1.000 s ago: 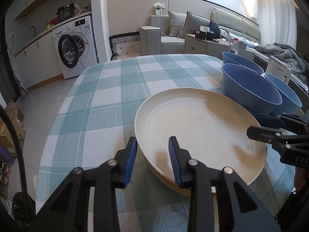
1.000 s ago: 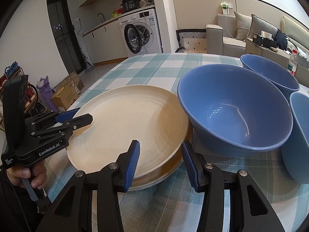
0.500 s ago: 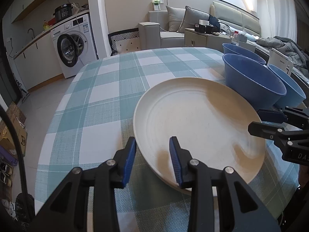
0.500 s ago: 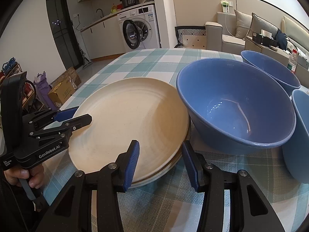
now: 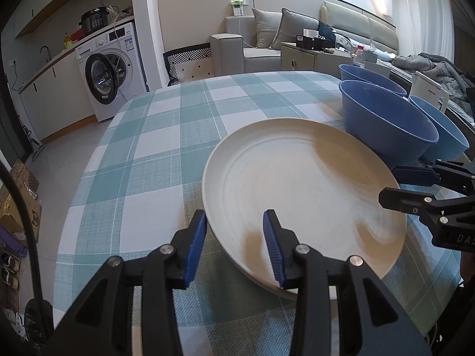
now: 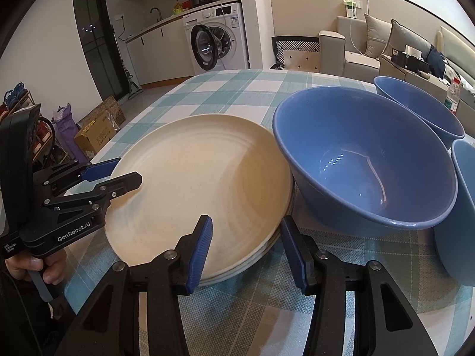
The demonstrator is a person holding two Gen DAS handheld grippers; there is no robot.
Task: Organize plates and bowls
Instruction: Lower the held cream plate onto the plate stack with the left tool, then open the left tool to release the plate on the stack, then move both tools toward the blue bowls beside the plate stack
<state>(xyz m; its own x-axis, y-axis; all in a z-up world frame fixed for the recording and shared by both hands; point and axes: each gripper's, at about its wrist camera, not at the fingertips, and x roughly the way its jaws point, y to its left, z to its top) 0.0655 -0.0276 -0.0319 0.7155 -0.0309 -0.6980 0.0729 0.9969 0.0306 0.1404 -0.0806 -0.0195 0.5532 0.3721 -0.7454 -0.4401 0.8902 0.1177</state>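
A stack of cream plates (image 5: 297, 192) (image 6: 193, 184) lies flat on the checked tablecloth (image 5: 166, 148). My left gripper (image 5: 234, 237) (image 6: 127, 172) straddles the top plate's near left rim. Its jaws are opening and the pads (image 5: 197, 237) stand off the rim. My right gripper (image 6: 246, 237) (image 5: 389, 187) straddles the stack's right rim, also opening, with its pads (image 6: 292, 255) clear of it. Three blue bowls stand to the right: a near one (image 6: 365, 160) (image 5: 386, 124) touching the plates, a far one (image 6: 415, 103), and a third (image 6: 463, 207) at the edge.
The table's left edge (image 5: 89, 178) drops to the floor, where cardboard boxes (image 6: 98, 130) sit. A washing machine (image 5: 109, 74) and a sofa (image 5: 267, 38) stand beyond the table. A hand (image 6: 38, 267) holds the left gripper's handle.
The top plate has sunk from a slight tilt to lie flat on the stack. The left jaws have widened off its rim; the right jaws have widened a little.
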